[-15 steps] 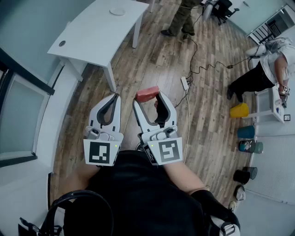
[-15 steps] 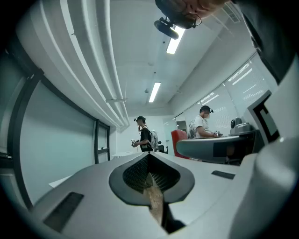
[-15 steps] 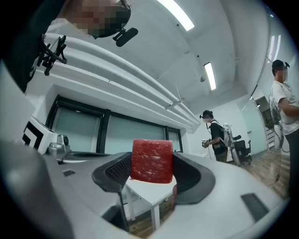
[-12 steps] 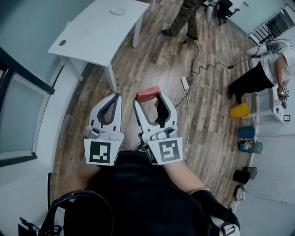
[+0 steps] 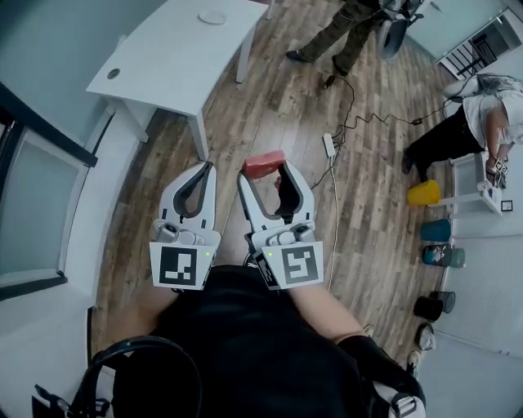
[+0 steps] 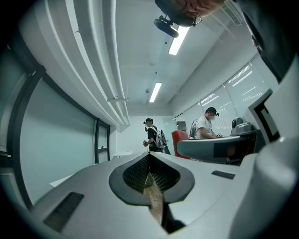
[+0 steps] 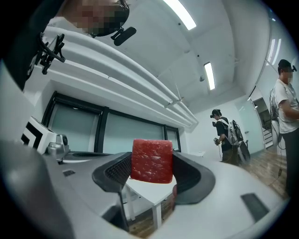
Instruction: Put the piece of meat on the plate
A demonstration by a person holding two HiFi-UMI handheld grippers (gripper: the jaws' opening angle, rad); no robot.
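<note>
A red block of meat (image 5: 262, 164) (image 7: 151, 160) is clamped between the tips of my right gripper (image 5: 263, 168) (image 7: 152, 164), which is shut on it and held level over the wooden floor. My left gripper (image 5: 204, 168) (image 6: 150, 172) hangs beside it to the left, jaws closed together with nothing between them. A small white plate (image 5: 212, 17) lies on the far end of the white table (image 5: 155, 65), well ahead of both grippers. In the right gripper view the table (image 7: 149, 190) shows below the meat.
A power strip (image 5: 328, 147) and cables run across the floor ahead to the right. One person (image 5: 337, 33) walks at the back, another (image 5: 474, 122) bends over at the right. Coloured buckets (image 5: 425, 195) line the right wall. A glass partition (image 5: 33, 204) is at the left.
Both grippers and the meat have stayed in place. The person at the back has stepped further to the right.
</note>
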